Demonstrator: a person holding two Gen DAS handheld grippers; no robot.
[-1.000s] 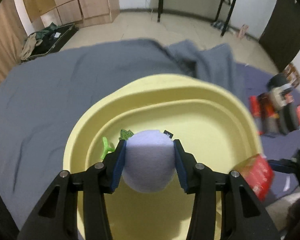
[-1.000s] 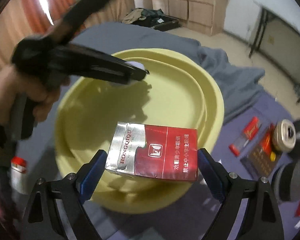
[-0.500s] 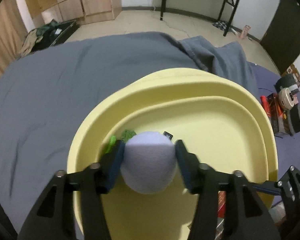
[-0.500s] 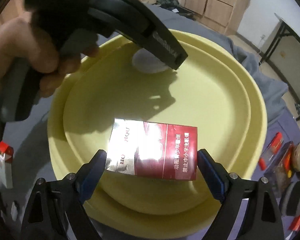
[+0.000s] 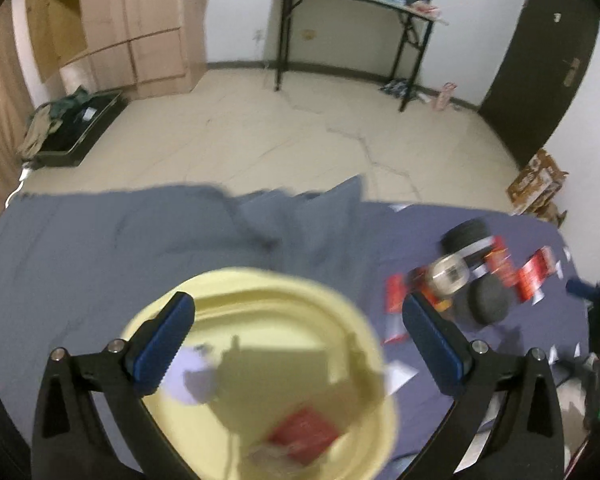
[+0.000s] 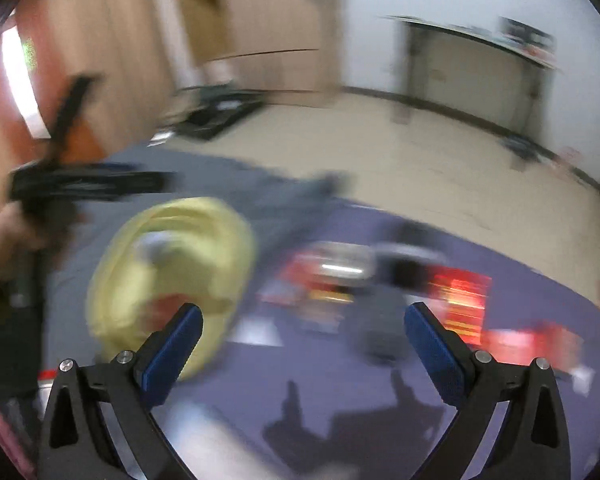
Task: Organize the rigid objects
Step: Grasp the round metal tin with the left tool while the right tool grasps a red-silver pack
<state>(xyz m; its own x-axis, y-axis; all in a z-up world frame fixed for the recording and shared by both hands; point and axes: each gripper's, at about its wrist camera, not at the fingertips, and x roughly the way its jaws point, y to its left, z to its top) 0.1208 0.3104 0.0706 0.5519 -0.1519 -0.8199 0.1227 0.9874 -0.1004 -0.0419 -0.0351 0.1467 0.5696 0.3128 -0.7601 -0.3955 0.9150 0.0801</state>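
Nearest, both grippers have just been opening and stand spread wide with nothing between the pads: the left gripper (image 5: pixel 297 338) hangs over the yellow basin (image 5: pixel 364 320), where the pale lilac ball (image 5: pixel 191 376) and the red cigarette pack (image 5: pixel 304 438) lie. The right gripper (image 6: pixel 304 344) faces the purple cloth (image 6: pixel 324 368) to the basin's right. Farther off, the remaining clutter, red packs (image 6: pixel 460 300) and dark round objects (image 5: pixel 488 302) among it, lies ahead and slightly right of the right gripper, the nearer hand; blur hides any long axis.

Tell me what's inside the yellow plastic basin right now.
In the yellow plastic basin: a pale lilac ball and a red cigarette pack. Blur and the black gripper arm hide anything smaller.
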